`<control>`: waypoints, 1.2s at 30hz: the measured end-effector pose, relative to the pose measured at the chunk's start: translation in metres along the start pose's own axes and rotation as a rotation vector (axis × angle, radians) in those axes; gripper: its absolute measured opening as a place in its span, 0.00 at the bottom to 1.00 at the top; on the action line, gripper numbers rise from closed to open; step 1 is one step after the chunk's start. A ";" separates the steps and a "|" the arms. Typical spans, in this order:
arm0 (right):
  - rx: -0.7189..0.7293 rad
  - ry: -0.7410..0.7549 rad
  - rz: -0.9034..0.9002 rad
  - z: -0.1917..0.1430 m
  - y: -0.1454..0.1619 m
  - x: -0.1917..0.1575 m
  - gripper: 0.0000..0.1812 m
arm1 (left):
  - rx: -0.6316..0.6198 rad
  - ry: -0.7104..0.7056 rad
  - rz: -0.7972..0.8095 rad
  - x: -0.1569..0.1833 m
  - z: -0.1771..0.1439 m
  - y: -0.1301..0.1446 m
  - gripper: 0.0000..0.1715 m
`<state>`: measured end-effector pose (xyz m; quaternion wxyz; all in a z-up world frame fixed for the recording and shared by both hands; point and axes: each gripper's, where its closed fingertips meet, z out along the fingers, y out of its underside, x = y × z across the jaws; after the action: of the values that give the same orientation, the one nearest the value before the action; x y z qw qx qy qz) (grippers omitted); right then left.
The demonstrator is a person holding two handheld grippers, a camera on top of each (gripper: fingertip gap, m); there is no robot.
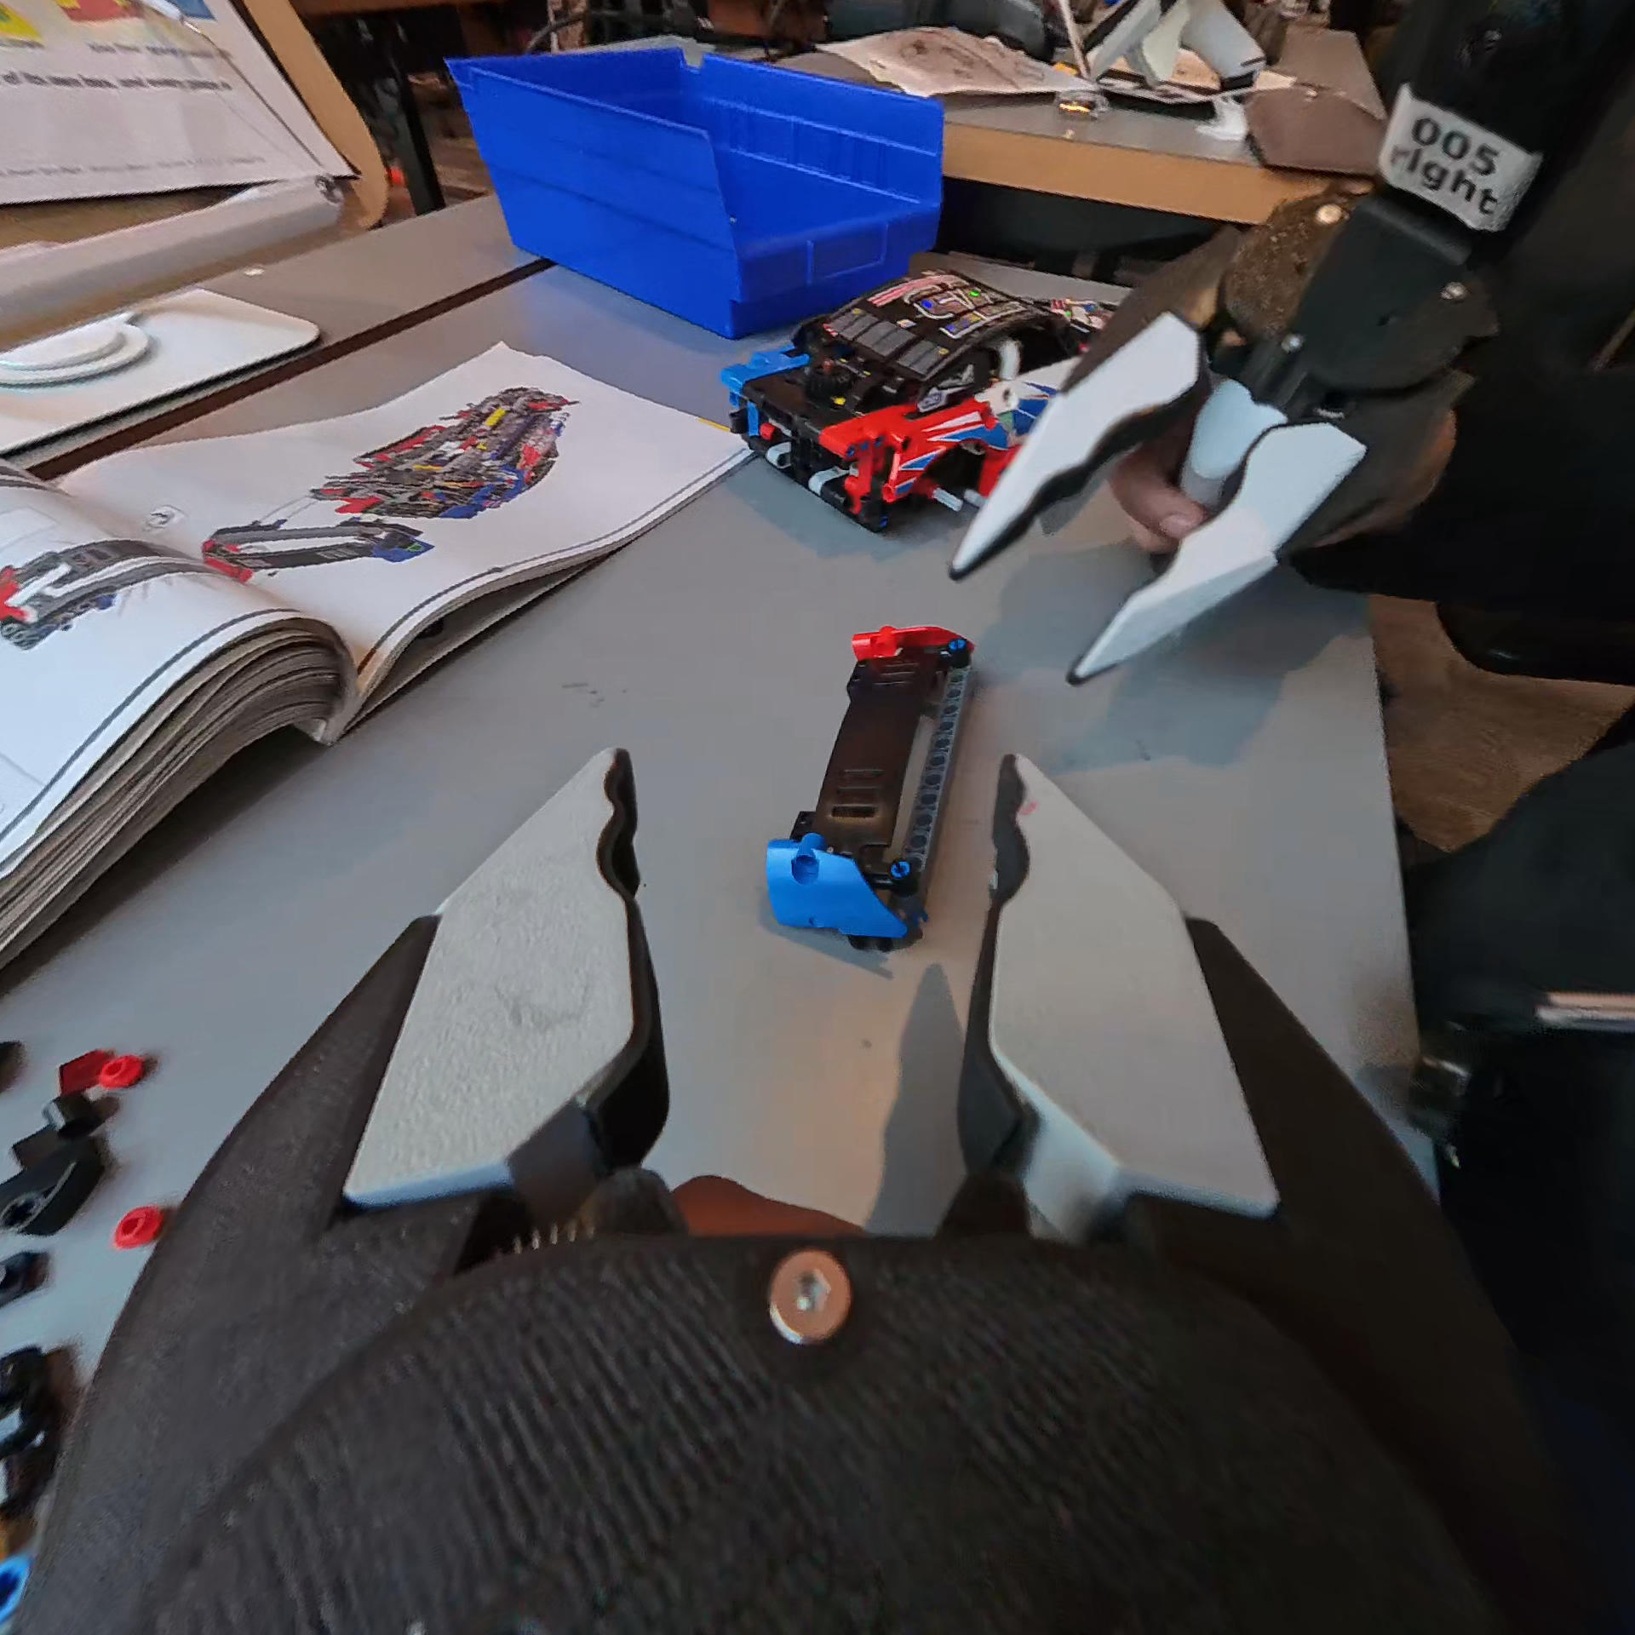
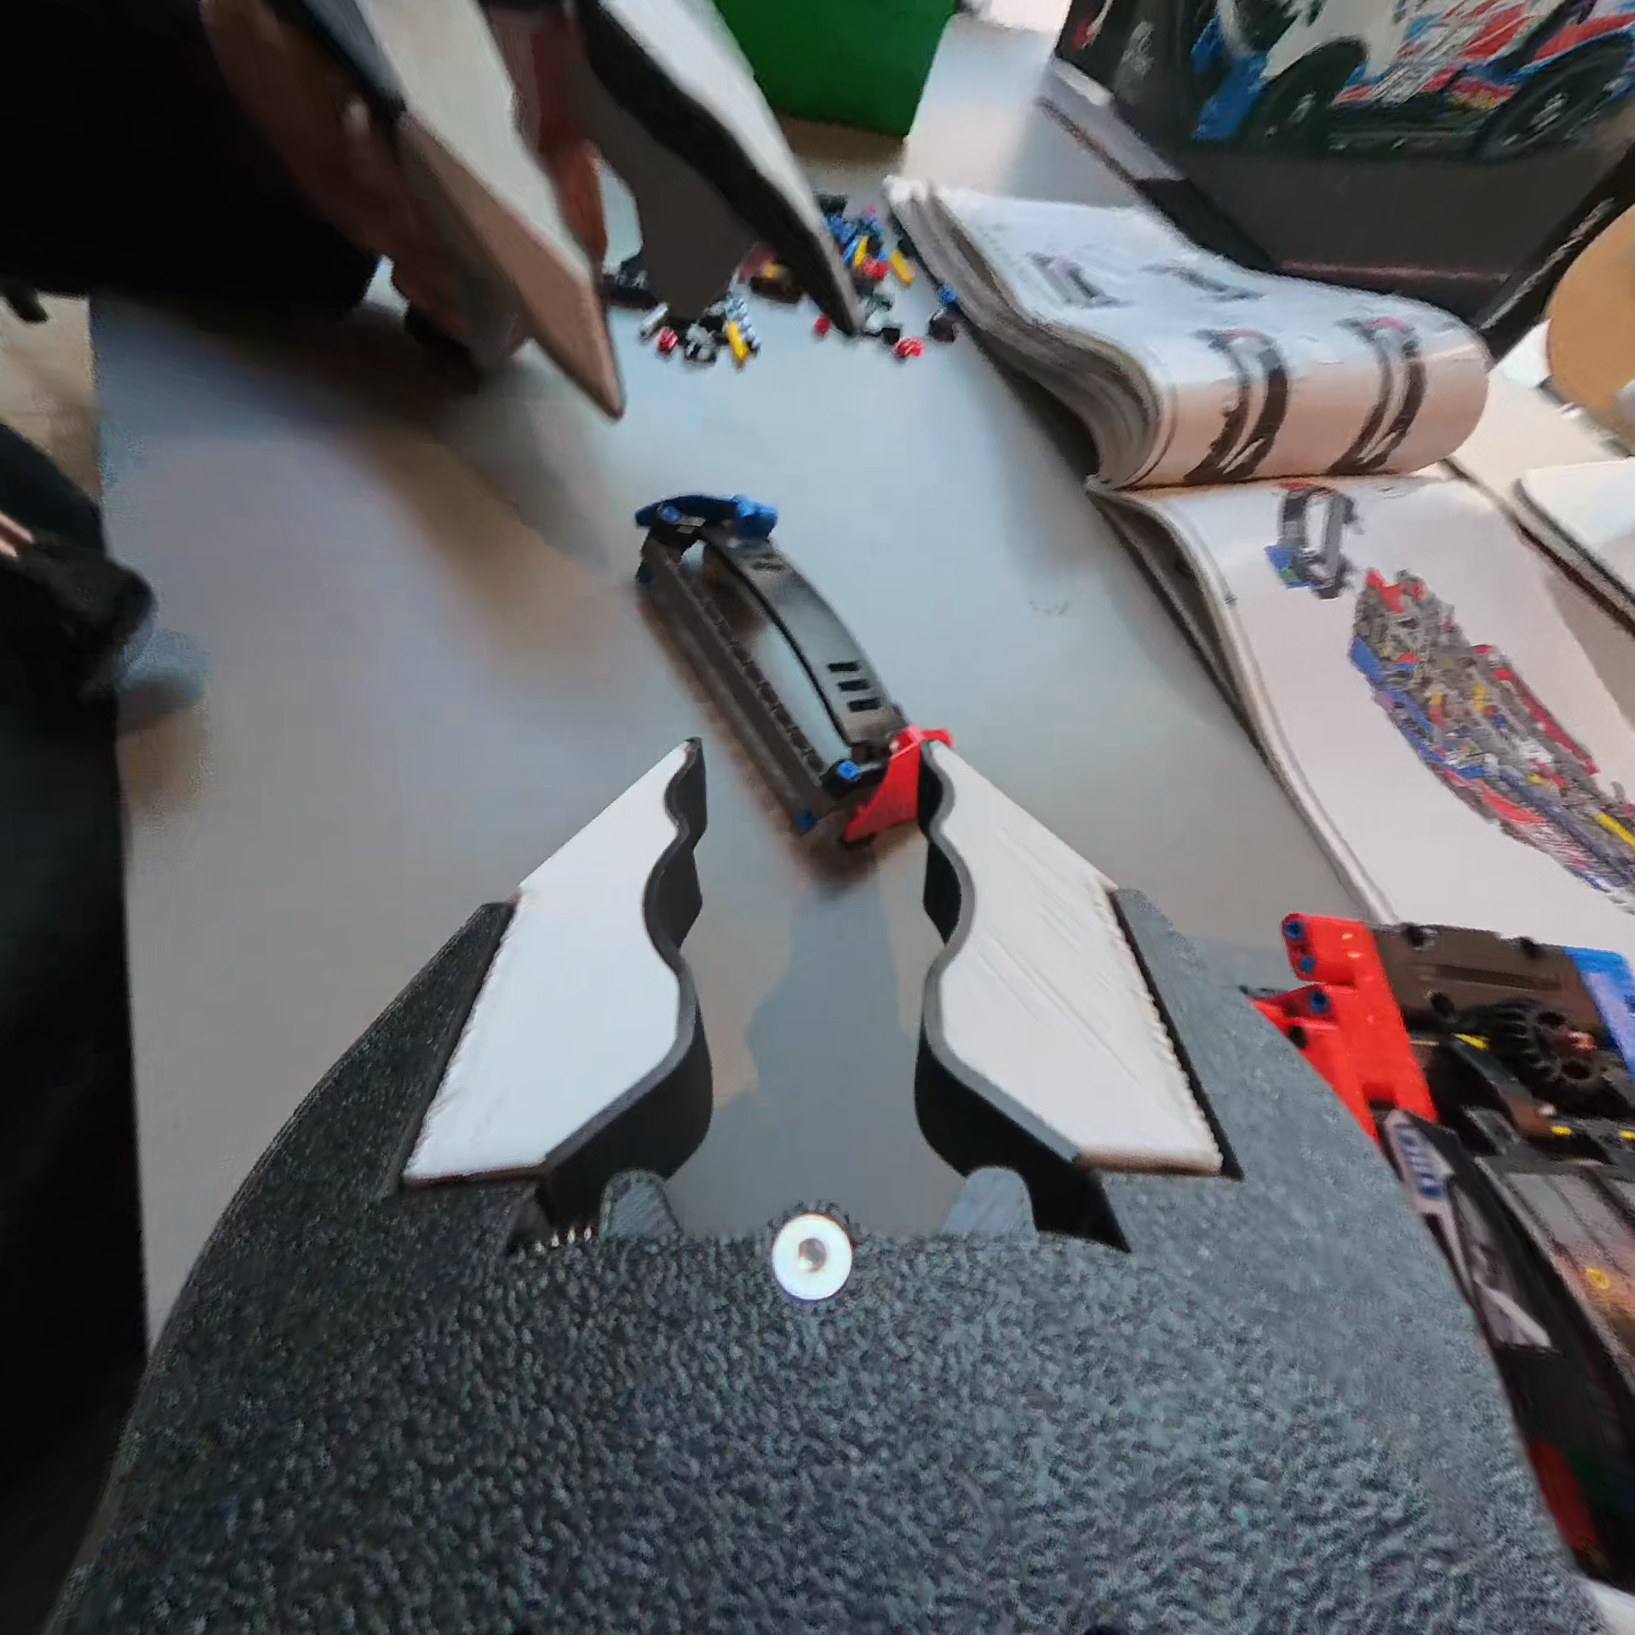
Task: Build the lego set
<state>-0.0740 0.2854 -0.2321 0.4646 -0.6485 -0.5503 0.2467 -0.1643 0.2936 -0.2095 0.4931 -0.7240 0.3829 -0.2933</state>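
Observation:
A long black lego sub-assembly with a blue panel at one end and a red piece at the other lies flat on the grey table. My left gripper is open and empty, its fingertips on either side of the blue end. My right gripper is open and empty just above the red end. In the right wrist view the sub-assembly lies ahead of my right gripper, whose right fingertip is next to the red piece. The partly built car stands behind.
An open instruction book lies at the left; it also shows in the right wrist view. A blue bin stands at the back. Loose small parts lie at the left edge. The left gripper hangs over more loose parts.

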 end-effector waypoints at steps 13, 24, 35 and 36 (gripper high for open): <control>0.377 0.056 0.051 0.002 -0.057 0.041 0.23 | 0.042 0.047 -0.096 -0.005 -0.003 -0.004 0.44; 0.466 0.053 0.143 -0.011 -0.062 0.052 0.16 | 0.175 0.117 -0.017 0.011 -0.016 -0.020 0.40; 0.491 0.073 0.235 -0.017 -0.063 0.062 0.17 | 0.094 -0.165 -0.019 -0.039 -0.012 -0.023 0.39; 0.484 0.083 0.231 -0.018 -0.062 0.062 0.17 | 0.066 -0.237 -0.015 -0.049 -0.015 -0.027 0.39</control>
<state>-0.0725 0.3358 -0.1583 0.5972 -0.5865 -0.3781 0.3955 -0.1955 0.3332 -0.1810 0.5562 -0.7399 0.3066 -0.2218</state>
